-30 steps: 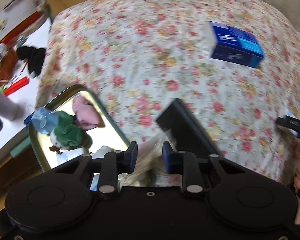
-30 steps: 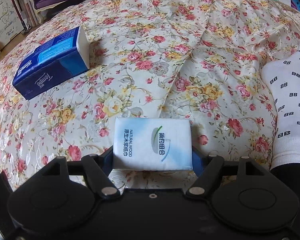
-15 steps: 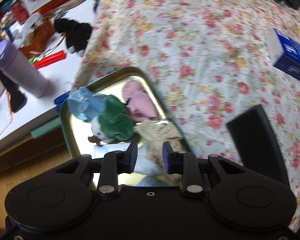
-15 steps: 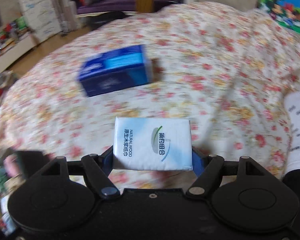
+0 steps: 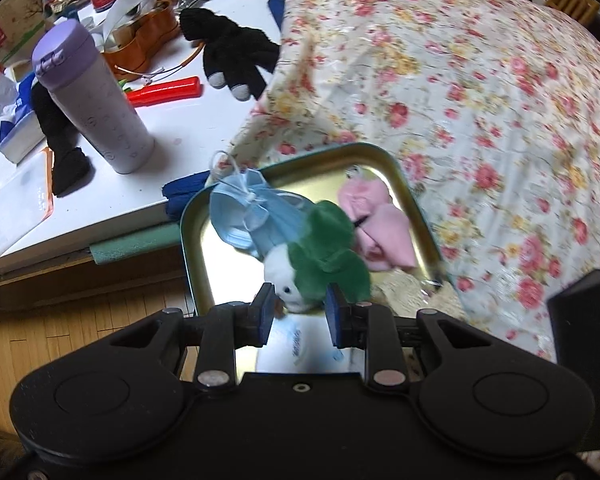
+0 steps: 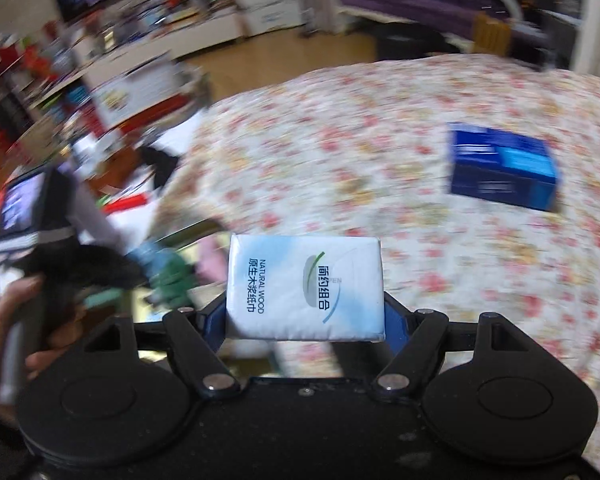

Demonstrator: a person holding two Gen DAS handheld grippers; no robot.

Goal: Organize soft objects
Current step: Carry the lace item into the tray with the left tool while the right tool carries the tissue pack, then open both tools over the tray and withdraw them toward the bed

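Right gripper (image 6: 305, 314) clamped on white tissue pack (image 6: 304, 286), carried above floral bedspread (image 6: 380, 168); left gripper (image 5: 298, 312) unclenched, empty, over metal tray (image 5: 412, 200) of soft items; transport step in hand — next: lower pack into tray, release; blue tissue box (image 6: 504, 166) left on bed.

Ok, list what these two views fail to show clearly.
- Left wrist view: a white packet in the metal tray is half hidden behind the left gripper; its print is unreadable.
- Right wrist view: motion blur smears the tray's contents; the tissue pack covers the right gripper's fingers.
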